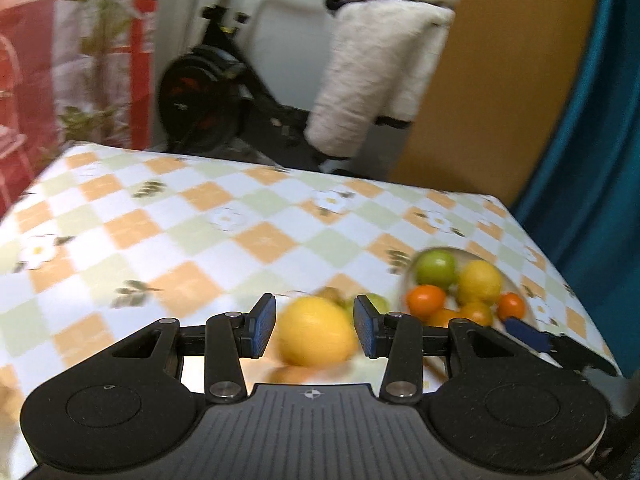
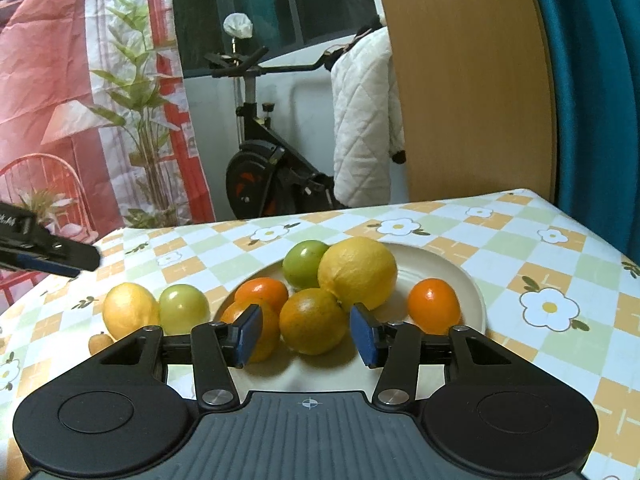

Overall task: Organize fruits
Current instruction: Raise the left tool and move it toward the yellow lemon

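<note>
Left gripper (image 1: 315, 330): jaws wide apart, blue pads either side of a loose yellow lemon (image 1: 316, 336) on the checked tablecloth (image 1: 160, 240); frame blurred, contact with the pads cannot be told. A green fruit (image 1: 378, 302) lies just beyond its right pad. Further right, the plate (image 2: 448, 268) carries one large lemon (image 2: 358, 272), a green fruit (image 2: 304, 262) and several oranges.

Right gripper (image 2: 306, 334): jaws wide apart, nothing held, hovering over the plate's near edge. A dull orange (image 2: 312, 320) sits just ahead between its pads; a bright orange (image 2: 434, 306) lies off its right pad.
</note>
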{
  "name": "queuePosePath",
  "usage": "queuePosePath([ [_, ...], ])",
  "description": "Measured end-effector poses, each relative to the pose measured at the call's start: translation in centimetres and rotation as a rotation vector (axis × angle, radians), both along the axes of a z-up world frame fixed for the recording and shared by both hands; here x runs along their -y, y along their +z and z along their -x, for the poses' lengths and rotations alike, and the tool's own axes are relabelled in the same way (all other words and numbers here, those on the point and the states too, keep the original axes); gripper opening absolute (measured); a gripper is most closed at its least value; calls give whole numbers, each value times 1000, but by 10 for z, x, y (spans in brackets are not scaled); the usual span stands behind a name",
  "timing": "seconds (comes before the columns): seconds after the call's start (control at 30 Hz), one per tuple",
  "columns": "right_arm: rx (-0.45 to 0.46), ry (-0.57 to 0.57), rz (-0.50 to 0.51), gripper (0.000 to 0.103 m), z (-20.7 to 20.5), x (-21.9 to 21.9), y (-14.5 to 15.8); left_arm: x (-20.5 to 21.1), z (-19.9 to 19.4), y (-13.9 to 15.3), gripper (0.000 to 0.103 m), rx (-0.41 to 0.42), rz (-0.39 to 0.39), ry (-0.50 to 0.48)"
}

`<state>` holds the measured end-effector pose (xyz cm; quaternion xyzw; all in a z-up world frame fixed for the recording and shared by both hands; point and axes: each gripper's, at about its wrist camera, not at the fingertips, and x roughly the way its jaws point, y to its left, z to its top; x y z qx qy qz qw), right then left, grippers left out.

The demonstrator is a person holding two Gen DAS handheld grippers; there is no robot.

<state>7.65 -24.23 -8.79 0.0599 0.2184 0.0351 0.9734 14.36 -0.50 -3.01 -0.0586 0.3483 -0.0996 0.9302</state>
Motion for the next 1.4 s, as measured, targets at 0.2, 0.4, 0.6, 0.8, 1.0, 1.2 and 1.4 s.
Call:
queuePosePath([
  [0.2, 24, 27, 1, 45, -3, -14, 26, -28, 0, 21, 45, 58, 38, 56],
  [0.4, 61, 69, 38, 45, -14, -34, 62, -35, -5, 47, 45, 137, 77, 69],
  [0.6, 85, 109, 77, 45, -31, -58, 91, -42, -10, 68, 45, 198, 69, 64],
  [0.8, 93, 146, 95, 45, -50, -81, 106, -51, -15, 84, 45, 223, 11, 43],
  [1.0, 44, 223, 74, 45, -56, -96, 98, -46, -18, 67, 45, 182, -5, -2],
  [1.2, -38, 250, 27, 46, -70, -99, 85, -42, -22, 42, 46, 135, -22, 20],
  [1.4, -108, 279, 21, 46, -74, -103, 70, -40, -24, 24, 46, 71, -29, 4],
])
